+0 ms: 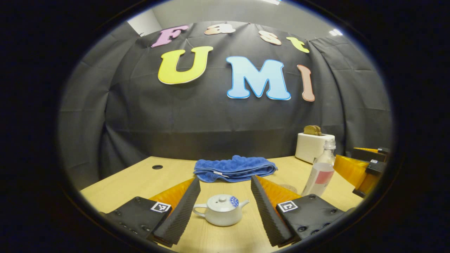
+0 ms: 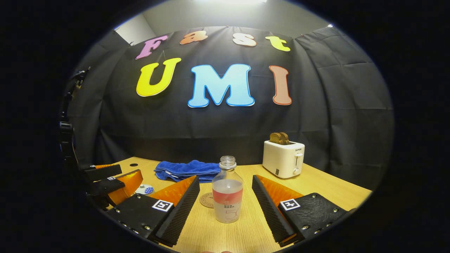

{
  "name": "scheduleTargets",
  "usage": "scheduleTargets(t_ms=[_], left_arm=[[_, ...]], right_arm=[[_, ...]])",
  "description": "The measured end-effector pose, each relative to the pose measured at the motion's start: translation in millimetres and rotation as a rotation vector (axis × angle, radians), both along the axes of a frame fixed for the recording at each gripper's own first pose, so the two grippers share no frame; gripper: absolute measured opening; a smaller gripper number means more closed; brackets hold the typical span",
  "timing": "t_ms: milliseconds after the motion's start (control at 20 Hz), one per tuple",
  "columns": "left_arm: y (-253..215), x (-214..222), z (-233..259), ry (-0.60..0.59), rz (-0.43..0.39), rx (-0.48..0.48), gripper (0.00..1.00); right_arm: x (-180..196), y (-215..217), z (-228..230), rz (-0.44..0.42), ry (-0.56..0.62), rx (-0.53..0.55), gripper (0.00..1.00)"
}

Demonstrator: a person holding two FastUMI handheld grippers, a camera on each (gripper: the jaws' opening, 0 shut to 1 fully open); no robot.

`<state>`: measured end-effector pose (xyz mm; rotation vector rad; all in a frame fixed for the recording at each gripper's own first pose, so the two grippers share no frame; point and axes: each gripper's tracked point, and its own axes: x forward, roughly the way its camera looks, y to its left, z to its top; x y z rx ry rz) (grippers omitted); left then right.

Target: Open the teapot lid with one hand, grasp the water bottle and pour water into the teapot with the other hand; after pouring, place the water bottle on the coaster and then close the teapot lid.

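Note:
A small white teapot (image 1: 221,210) with its lid (image 1: 222,202) on stands on the wooden table, between the fingers of my open left gripper (image 1: 225,207), which do not touch it. An uncapped clear water bottle (image 2: 227,195) with a pink label, partly filled, stands upright between the spread fingers of my open right gripper (image 2: 225,205), untouched. That bottle (image 1: 320,171) rises to the teapot's right in the left gripper view. A round coaster (image 2: 206,200) lies just behind and left of the bottle. The teapot (image 2: 145,189) peeks out behind the left gripper (image 2: 116,182) at left.
A folded blue towel (image 1: 233,168) lies at the back middle of the table (image 1: 147,179). A white toaster (image 2: 283,159) holding bread stands at the back right. The right gripper (image 1: 365,168) shows at the far right of the left gripper view. A cable hole (image 1: 157,167) is near the back left.

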<state>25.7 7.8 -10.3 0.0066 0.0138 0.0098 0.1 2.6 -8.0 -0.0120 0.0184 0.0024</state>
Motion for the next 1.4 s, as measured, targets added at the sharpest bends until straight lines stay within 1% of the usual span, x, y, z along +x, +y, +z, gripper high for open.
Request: scheduleTargets(t_ms=[400, 500, 550, 650, 700, 850, 1050, 1200, 1300, 1350, 1400], left_arm=[[10, 31, -25, 0.048, 0.013, -0.018, 0.92], [11, 35, -32, 0.063, 0.010, -0.033, 0.90], [11, 35, -35, 0.069, 0.009, -0.039, 0.80], [14, 39, -36, 0.069, 0.014, -0.043, 0.71], [13, 39, -37, 0.071, 0.006, -0.044, 0.71], [12, 42, -37, 0.073, 0.003, -0.023, 0.58], [8, 46, -44, 0.094, -0.002, 0.001, 0.56], [8, 46, -49, 0.104, 0.001, 0.008, 0.63], [11, 45, -50, 0.109, 0.013, 0.023, 0.56], [9, 51, -55, 0.116, 0.002, 0.023, 0.56], [9, 50, -56, 0.124, 0.004, 0.028, 0.48]], right_arm=[[3, -13, -12, -0.026, 0.030, 0.002, 0.95], [4, -18, -16, -0.037, 0.041, 0.002, 0.95], [5, -19, -17, -0.040, 0.047, 0.004, 0.95], [5, -22, -21, -0.046, 0.057, 0.006, 0.95], [6, -23, -23, -0.047, 0.062, 0.008, 0.95], [9, -24, -30, -0.049, 0.081, 0.013, 0.95], [10, -24, -34, -0.050, 0.092, 0.010, 0.95], [11, -27, -34, -0.054, 0.090, 0.012, 0.95], [12, -29, -34, -0.058, 0.092, 0.016, 0.95], [13, -29, -35, -0.060, 0.094, 0.018, 0.95], [13, -30, -36, -0.061, 0.096, 0.020, 0.95]])
